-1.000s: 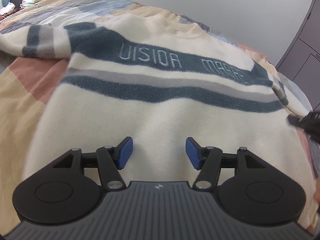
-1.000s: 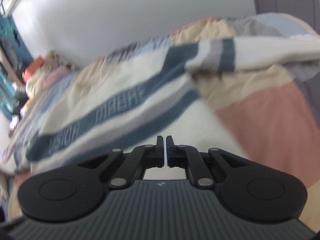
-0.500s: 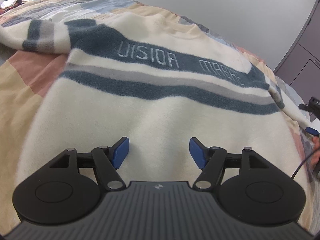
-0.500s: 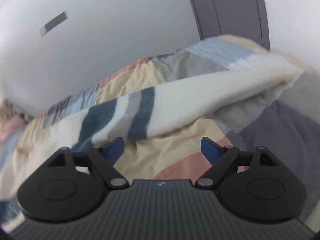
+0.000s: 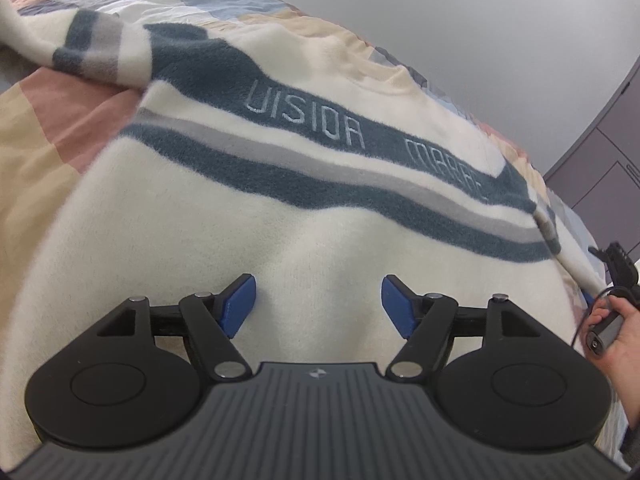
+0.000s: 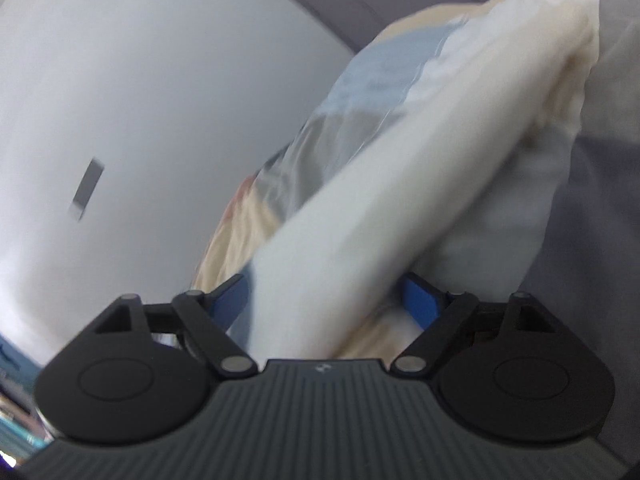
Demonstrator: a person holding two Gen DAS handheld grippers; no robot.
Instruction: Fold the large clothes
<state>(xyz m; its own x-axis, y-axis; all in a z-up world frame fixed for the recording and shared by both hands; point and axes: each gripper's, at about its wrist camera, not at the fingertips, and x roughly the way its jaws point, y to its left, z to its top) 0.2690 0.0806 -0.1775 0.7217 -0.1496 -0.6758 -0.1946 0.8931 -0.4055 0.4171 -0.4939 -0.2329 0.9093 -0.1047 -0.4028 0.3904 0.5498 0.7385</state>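
A cream fleece sweater (image 5: 320, 240) with dark teal and grey chest stripes lies spread front-up on a patchwork quilt (image 5: 40, 128). My left gripper (image 5: 318, 304) hovers over the sweater's lower body; its jaws are opening and the blue pads grip nothing. The striped left sleeve (image 5: 88, 44) stretches away to the upper left. In the right wrist view, the cream right sleeve (image 6: 400, 200) runs diagonally up to its cuff, blurred. My right gripper (image 6: 326, 300) stands wide with that sleeve passing between its fingers.
A person's hand (image 5: 616, 332) holding the other gripper shows at the sweater's right edge. A grey wardrobe (image 5: 600, 176) stands beyond the bed on the right, and a plain white wall (image 6: 120, 80) runs behind. Clutter lies at the far left corner of the bed.
My right gripper went from shut to wide open and swung right along the sleeve, which now lies between its fingers. The left gripper's jaws widened slightly and its view rolled a little.
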